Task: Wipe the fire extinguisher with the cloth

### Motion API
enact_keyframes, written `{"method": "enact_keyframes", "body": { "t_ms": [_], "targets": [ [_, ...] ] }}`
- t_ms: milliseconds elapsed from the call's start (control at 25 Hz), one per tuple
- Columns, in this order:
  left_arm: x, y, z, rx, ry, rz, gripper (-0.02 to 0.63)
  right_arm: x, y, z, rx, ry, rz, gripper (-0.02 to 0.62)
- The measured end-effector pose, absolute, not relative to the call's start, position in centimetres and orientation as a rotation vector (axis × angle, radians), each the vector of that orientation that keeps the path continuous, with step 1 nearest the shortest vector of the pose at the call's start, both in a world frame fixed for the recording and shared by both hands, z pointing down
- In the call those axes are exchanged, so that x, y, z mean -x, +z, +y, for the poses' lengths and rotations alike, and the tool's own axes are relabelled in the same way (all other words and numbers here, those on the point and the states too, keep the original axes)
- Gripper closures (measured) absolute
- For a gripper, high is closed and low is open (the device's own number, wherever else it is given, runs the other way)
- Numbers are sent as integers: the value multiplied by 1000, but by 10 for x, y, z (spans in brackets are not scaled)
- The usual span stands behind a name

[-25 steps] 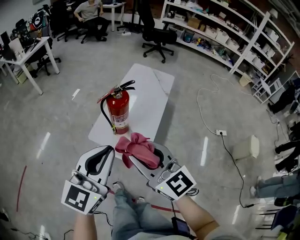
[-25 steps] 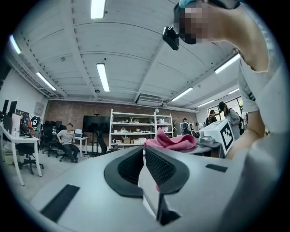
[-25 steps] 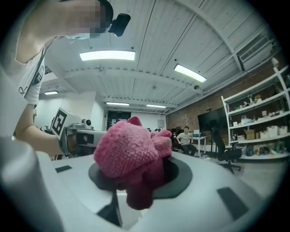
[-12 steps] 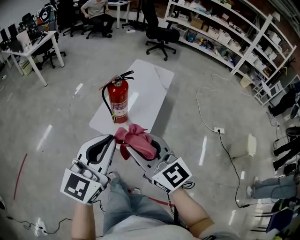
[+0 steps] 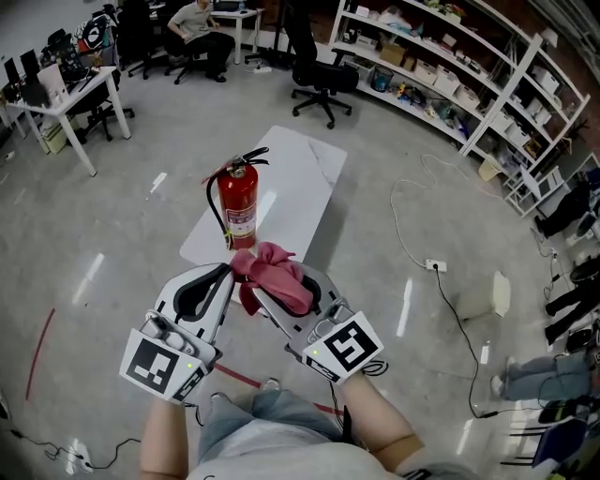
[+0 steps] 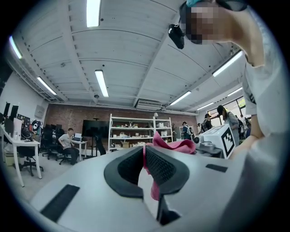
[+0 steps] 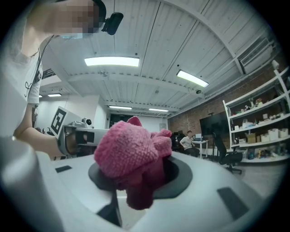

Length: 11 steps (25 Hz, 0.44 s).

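When viewed from the head camera, shows a red fire extinguisher (image 5: 238,208) standing upright near the front end of a low white counter (image 5: 300,178) on a grey floor (image 5: 112,244). Shows the right tongs (image 5: 281,283) clamped on a bunched pink cloth (image 5: 272,262), jaws pressed into its folds, most of the wad bulging above them. Shows the left tongs (image 5: 223,277) just beside, jaws drawn together with nothing gripped. Lets a sliver of pink through the slit, probably the cloth lying behind. Holds both tools close to the body, short of the counter and apart from the extinguisher, with the cloth touching no metal. Looks like the approach step, wiping not yet begun. Calls next for carrying the cloth forward and down to the red cylinder and pressing it flat against the side. Calls perhaps also for steadying the top handle (image 5: 248,161) with the left tongs, to prevent tipping. Shows shelves (image 5: 441,66), an office chair (image 5: 319,80) and a seated person (image 5: 202,19) far behind.
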<state>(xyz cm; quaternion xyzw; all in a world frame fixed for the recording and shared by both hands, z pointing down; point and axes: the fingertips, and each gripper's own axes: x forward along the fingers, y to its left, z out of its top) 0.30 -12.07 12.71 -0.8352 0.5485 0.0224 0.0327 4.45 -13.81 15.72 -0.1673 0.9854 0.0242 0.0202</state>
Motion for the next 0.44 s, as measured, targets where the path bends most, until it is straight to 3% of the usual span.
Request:
{"method": "enact_keyframes", "body": {
  "t_ms": [440],
  "targets": [
    [12,124,-104,2573,50,1690,582,-28,148,-121,515,97,3046,433]
  ]
}}
